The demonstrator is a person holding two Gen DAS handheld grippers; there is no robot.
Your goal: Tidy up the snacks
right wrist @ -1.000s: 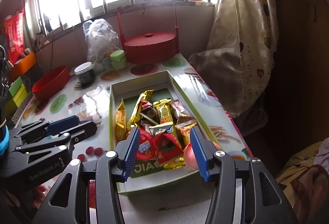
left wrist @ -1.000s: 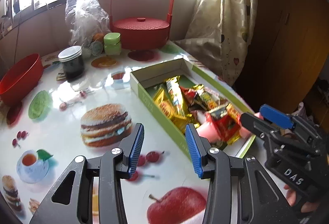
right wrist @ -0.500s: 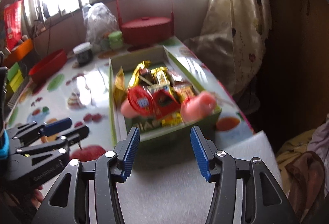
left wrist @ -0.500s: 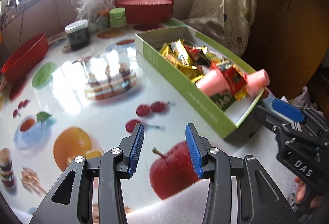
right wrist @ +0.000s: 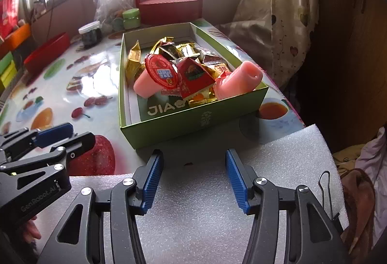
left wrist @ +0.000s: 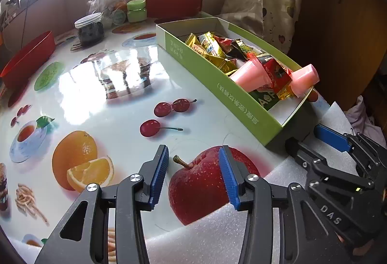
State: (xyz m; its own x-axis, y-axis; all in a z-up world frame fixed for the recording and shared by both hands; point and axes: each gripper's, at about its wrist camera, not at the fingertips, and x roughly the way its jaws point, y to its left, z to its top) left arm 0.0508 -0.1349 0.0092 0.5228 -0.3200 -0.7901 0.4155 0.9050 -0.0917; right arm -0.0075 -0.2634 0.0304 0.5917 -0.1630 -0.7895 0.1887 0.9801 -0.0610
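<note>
Right wrist view: a green box (right wrist: 193, 122) on the table (right wrist: 79, 85) holds a heap of wrapped snacks (right wrist: 193, 75) with two pink cups (right wrist: 238, 82) lying tilted on top. Print on the wrappers is too small to read. The box sits just ahead of the right gripper (right wrist: 192, 179), whose jaws are opening with nothing between them, over white foam (right wrist: 193, 210). The left gripper (left wrist: 192, 177) is also opening and empty; the box is ahead to its right.

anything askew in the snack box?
Yes. Two pink cups lie tipped on the wrapper pile in the green box; the right one overhangs the box's rim. Nothing spilled onto the table.
</note>
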